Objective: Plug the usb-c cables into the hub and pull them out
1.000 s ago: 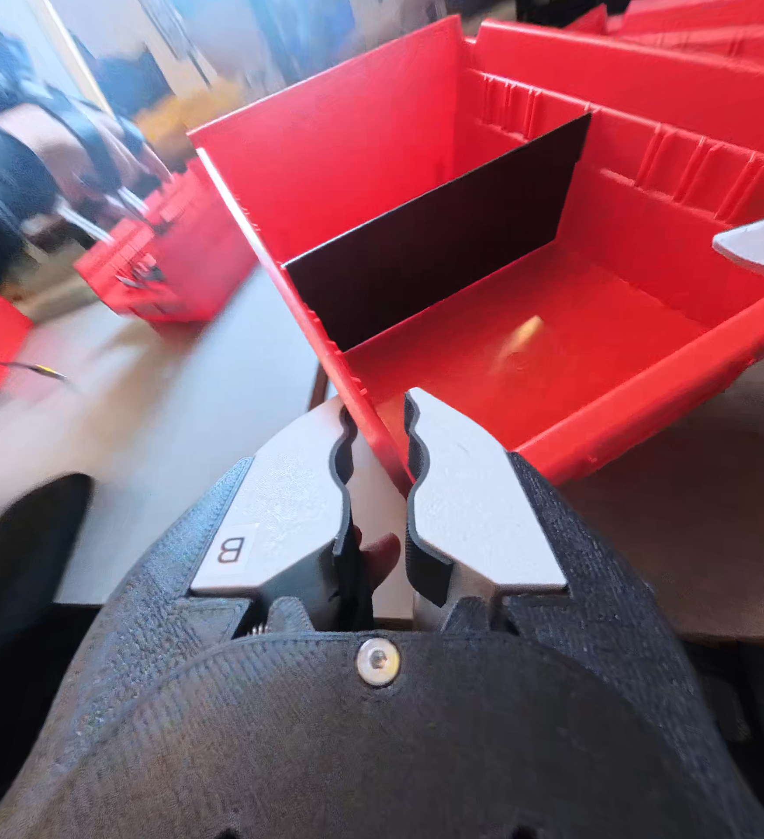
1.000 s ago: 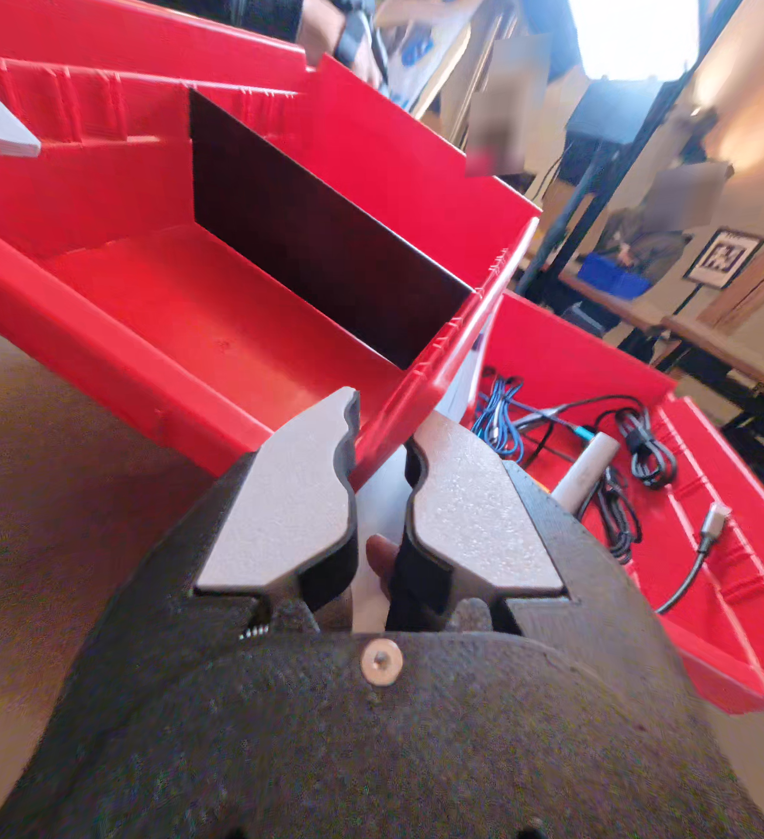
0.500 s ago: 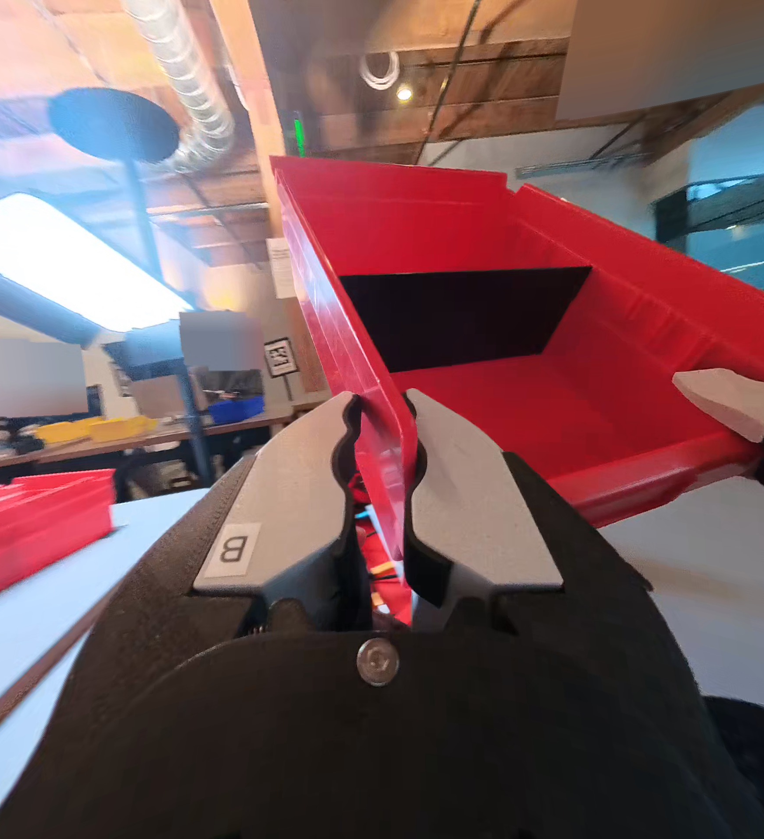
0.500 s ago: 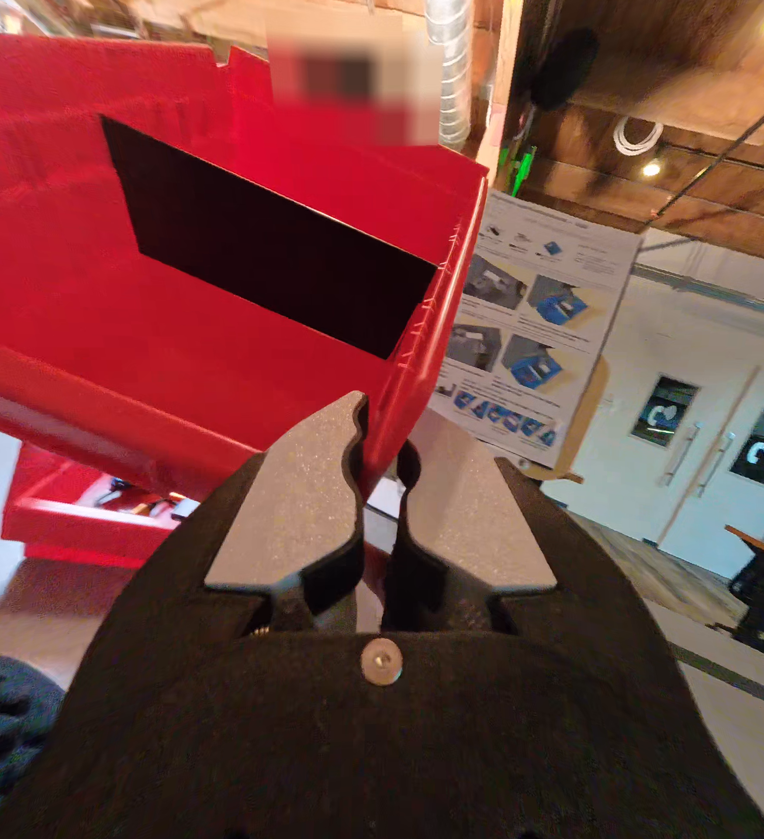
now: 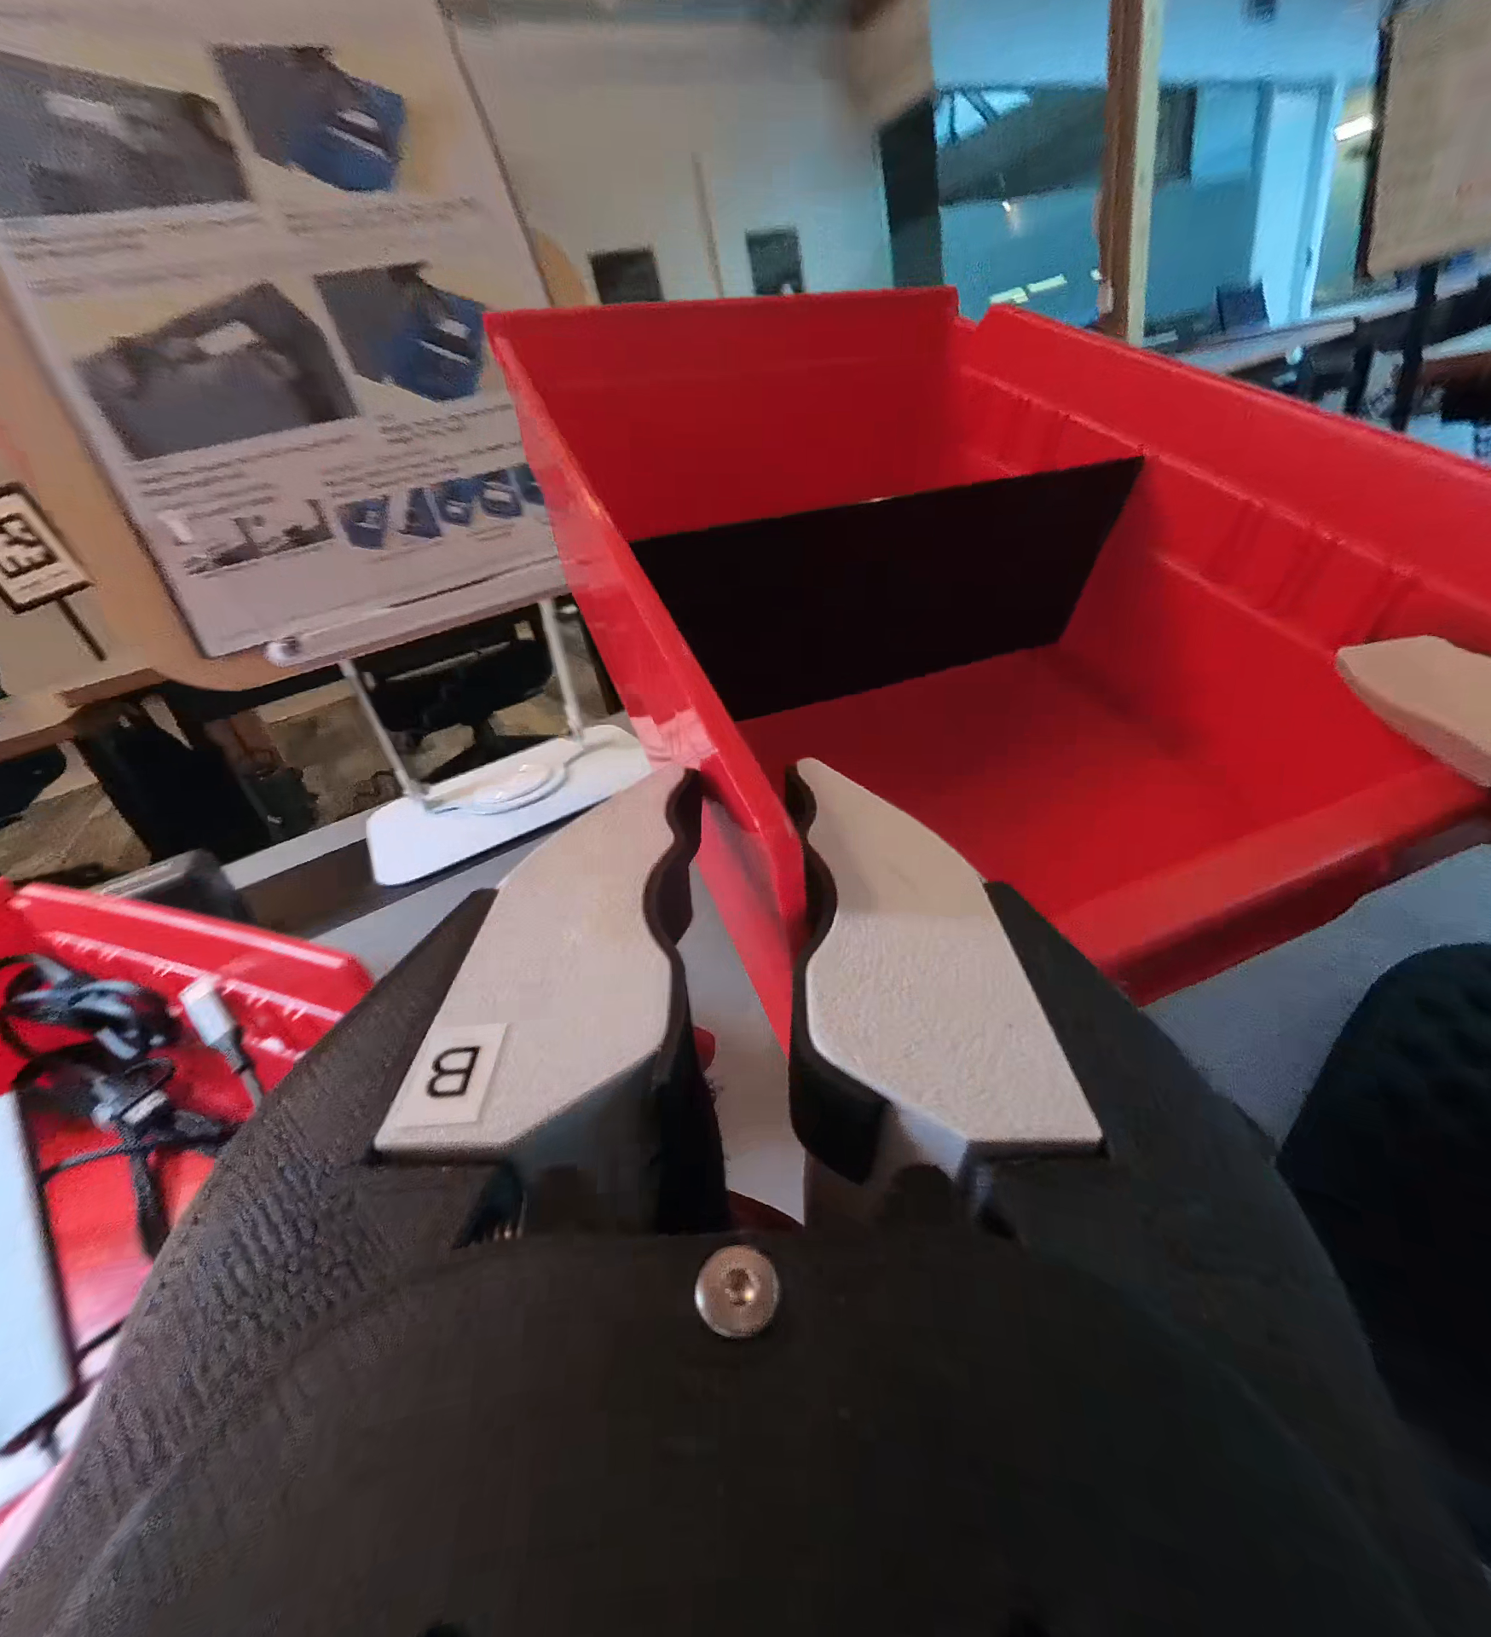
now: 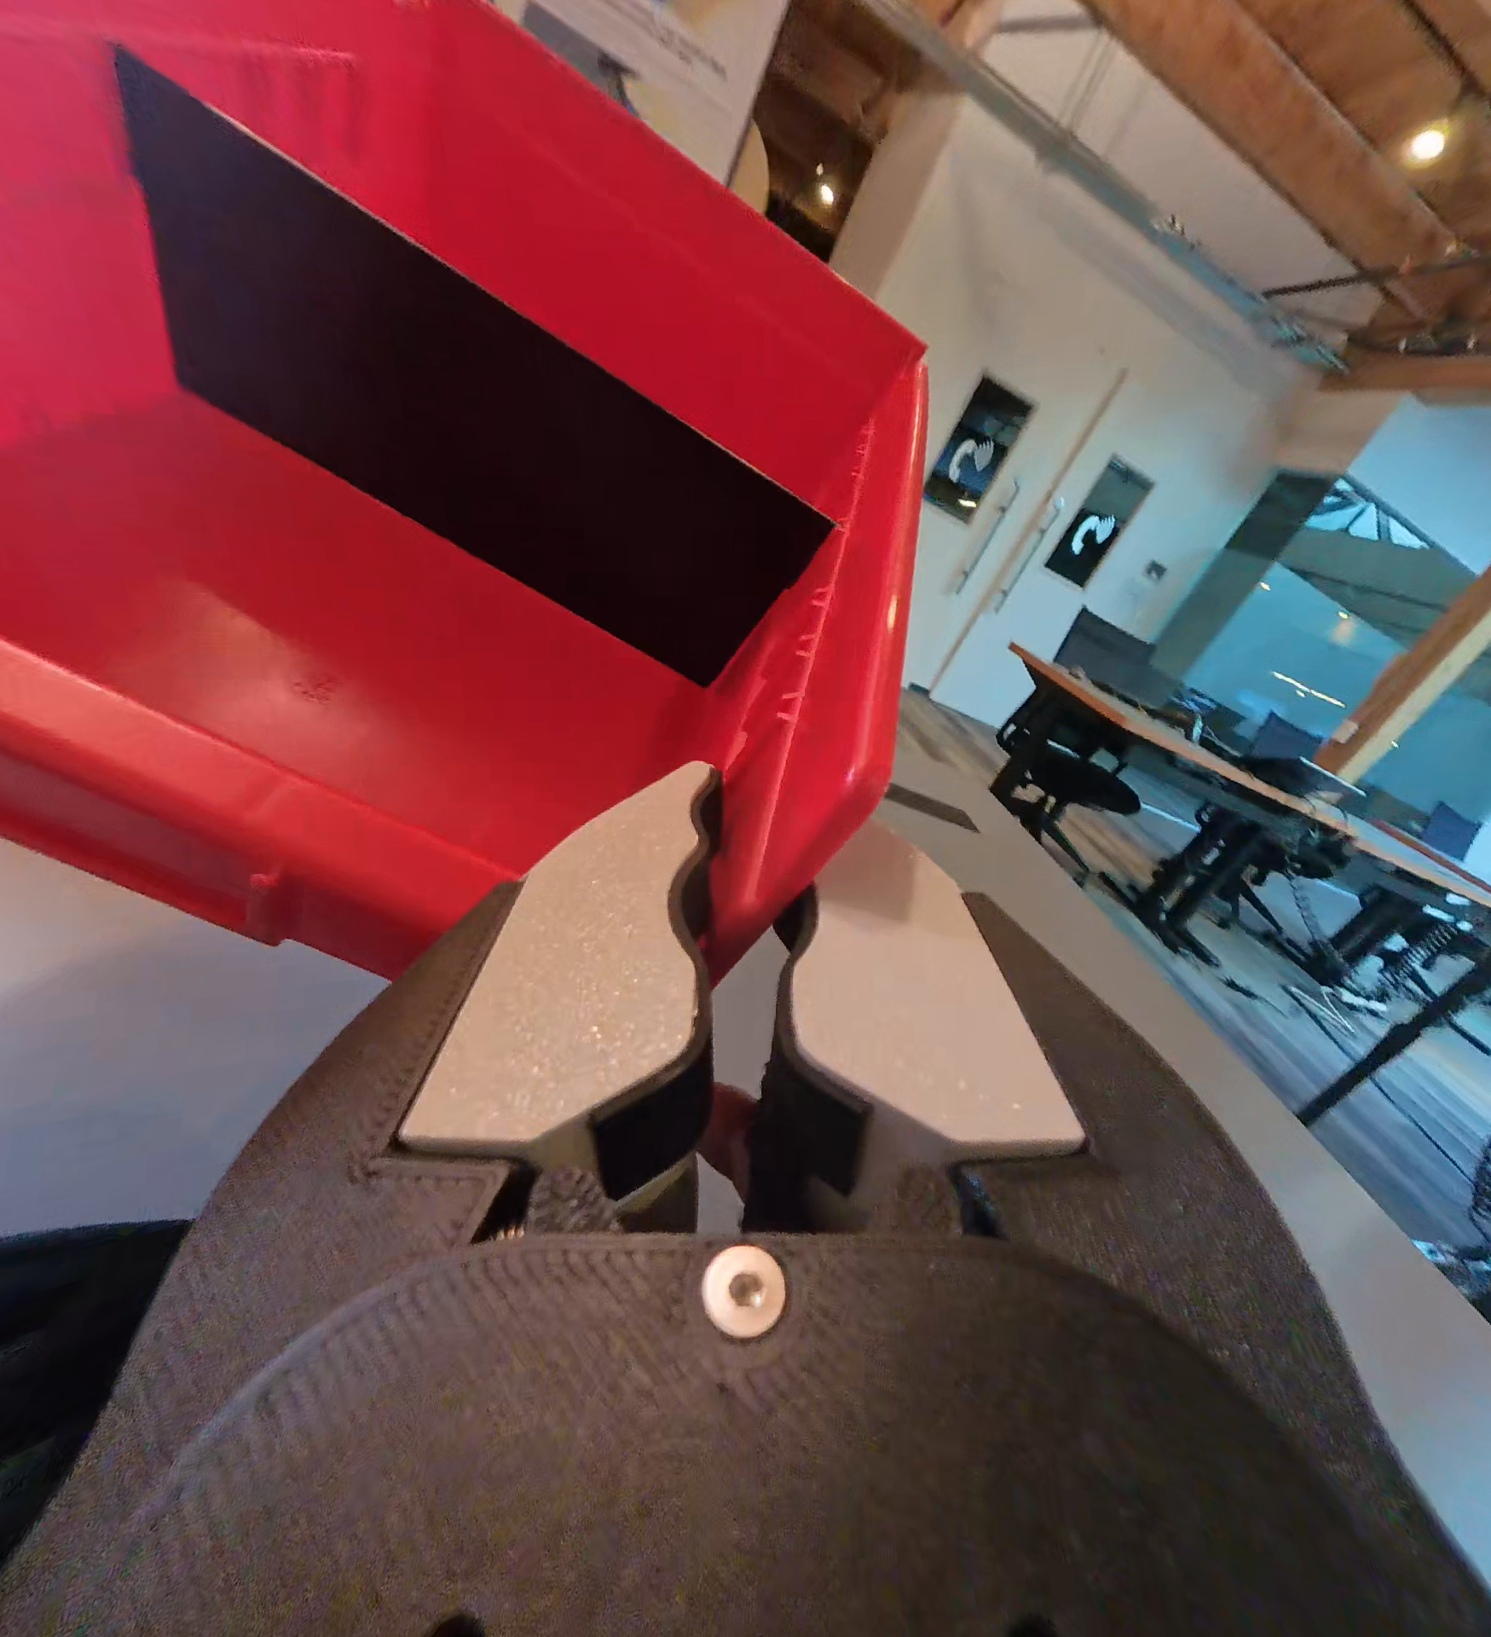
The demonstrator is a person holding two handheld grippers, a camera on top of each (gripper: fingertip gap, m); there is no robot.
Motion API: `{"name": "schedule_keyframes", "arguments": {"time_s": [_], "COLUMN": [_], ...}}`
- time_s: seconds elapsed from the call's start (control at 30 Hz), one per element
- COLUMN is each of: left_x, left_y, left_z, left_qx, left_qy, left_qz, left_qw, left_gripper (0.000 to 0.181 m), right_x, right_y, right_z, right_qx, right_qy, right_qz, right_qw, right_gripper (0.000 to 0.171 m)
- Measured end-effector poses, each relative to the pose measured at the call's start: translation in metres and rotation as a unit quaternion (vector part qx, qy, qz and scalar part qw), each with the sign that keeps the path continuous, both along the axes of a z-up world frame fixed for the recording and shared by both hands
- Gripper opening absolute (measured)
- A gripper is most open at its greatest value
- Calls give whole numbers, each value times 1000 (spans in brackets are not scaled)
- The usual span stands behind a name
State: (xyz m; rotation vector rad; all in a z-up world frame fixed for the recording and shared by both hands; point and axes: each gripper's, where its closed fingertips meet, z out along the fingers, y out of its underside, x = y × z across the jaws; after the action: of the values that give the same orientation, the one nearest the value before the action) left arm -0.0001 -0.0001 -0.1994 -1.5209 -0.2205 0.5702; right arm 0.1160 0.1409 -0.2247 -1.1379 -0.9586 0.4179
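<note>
Both grippers hold one empty red bin (image 5: 724, 416) with a black divider (image 5: 883, 576) up in the air. My left gripper (image 5: 741, 779) is shut on the bin's left side wall. My right gripper (image 6: 750, 824) is shut on the right side wall of the bin (image 6: 635, 266); its finger also shows in the left wrist view (image 5: 1432, 700). A second red bin (image 5: 192, 939) at lower left holds black cables (image 5: 95, 1054), a silver plug (image 5: 210, 1010) and a long grey hub (image 5: 6, 1258).
A large poster board (image 5: 237, 310) on a white stand base (image 5: 493, 797) stands behind the grey table (image 5: 1237, 1019). Desks and office chairs (image 6: 1255, 762) fill the room to the right. A dark rounded object (image 5: 1432, 1152) is at lower right. Left tips to right tips: about 20 cm.
Both grippers stayed shut on the bin's walls while it was lifted off the table and swung round. The views turned from the ceiling to the room, and the bin with cables came into the left view.
</note>
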Motion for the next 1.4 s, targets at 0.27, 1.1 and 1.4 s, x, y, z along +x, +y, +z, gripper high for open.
{"name": "schedule_keyframes", "arguments": {"time_s": [0.27, 1.1, 1.4], "left_x": [-4, -43, -89], "left_y": [57, -26, -108], "left_z": [-43, -58, -106], "left_qx": [-72, -109, -310], "left_qy": [-39, -7, 27], "left_qz": [-50, 70, 167], "left_qw": [995, 992, 936], "left_gripper": [19, 83, 77], "right_x": [11, 9, -44], "right_y": [43, -4, -82], "right_z": [-37, 17, -82], "right_qx": [-37, 53, 32], "right_qy": [-73, 105, -285], "right_qz": [-48, 108, 233], "right_qw": [996, 987, 929], "right_gripper": [9, 87, 75]}}
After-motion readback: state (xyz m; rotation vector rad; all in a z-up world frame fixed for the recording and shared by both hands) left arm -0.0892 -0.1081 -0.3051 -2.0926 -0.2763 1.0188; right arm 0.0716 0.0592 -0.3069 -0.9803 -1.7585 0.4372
